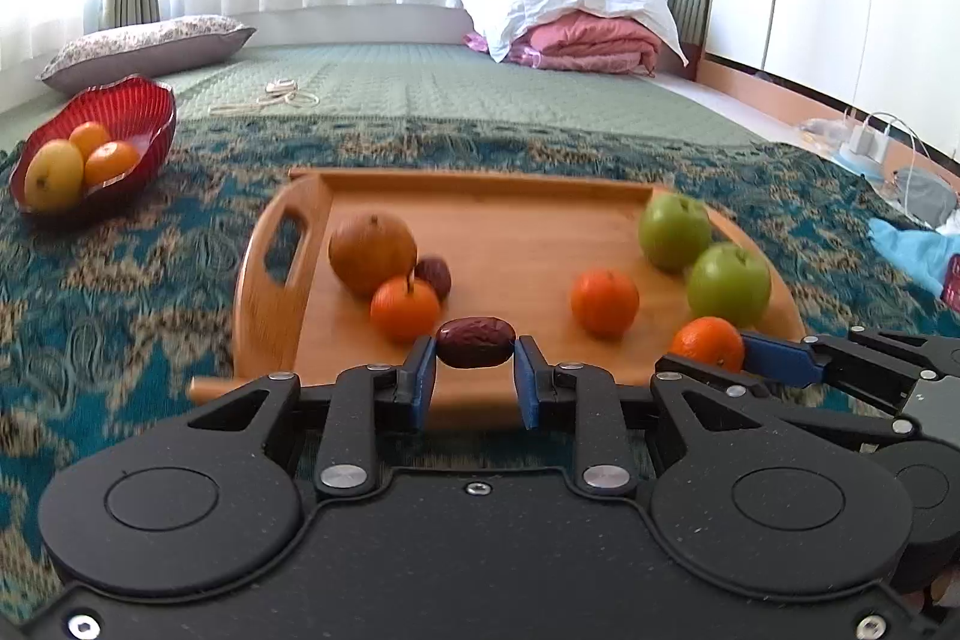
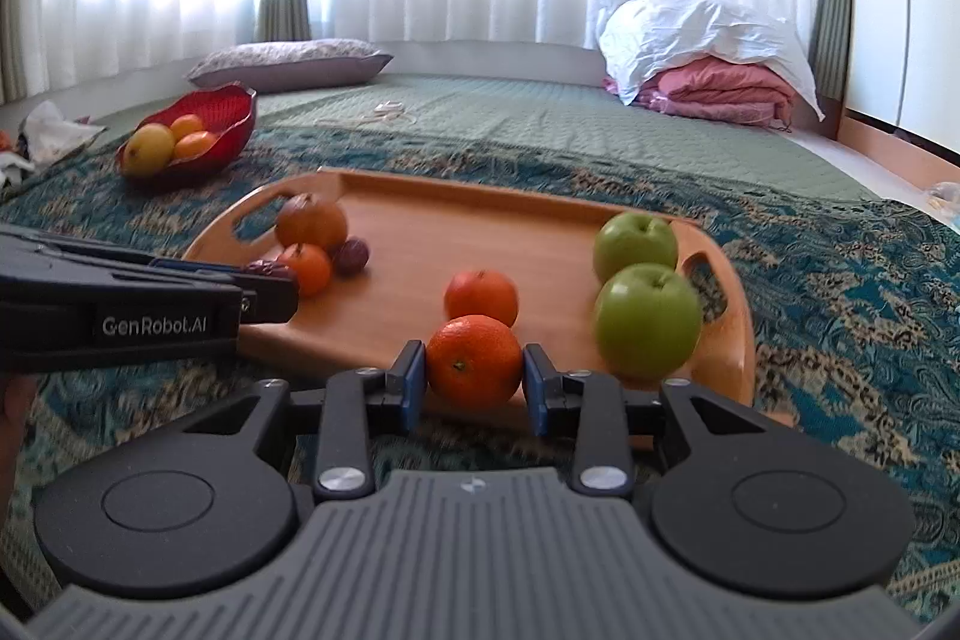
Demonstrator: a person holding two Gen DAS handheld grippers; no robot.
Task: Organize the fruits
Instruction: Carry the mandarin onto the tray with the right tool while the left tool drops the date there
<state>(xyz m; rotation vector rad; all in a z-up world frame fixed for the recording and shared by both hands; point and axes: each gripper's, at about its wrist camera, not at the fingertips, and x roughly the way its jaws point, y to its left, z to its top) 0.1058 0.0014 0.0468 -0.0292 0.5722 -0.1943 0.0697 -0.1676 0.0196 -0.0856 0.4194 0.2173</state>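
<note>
My left gripper point(image 1: 475, 351) is shut on a dark red date point(image 1: 475, 341), held over the near edge of the wooden tray point(image 1: 510, 244). My right gripper point(image 2: 474, 365) is shut on an orange tangerine point(image 2: 474, 361) over the tray's point(image 2: 420, 232) near edge; it also shows in the left wrist view point(image 1: 708, 343). On the tray lie a brown pomegranate point(image 1: 372, 253), a second date point(image 1: 435, 275), two more tangerines point(image 1: 405, 309) point(image 1: 604, 302) and two green apples point(image 1: 674, 231) point(image 1: 728, 284). A red bowl point(image 1: 144, 112) at far left holds a yellow fruit and two tangerines.
The tray sits on a teal patterned blanket point(image 1: 120, 292) over a green mattress. A grey pillow point(image 1: 144, 46) and folded pink and white bedding point(image 1: 576, 22) lie at the back. A cord point(image 1: 282, 94) lies on the mattress. Chargers and cloths point(image 1: 900, 184) are at right.
</note>
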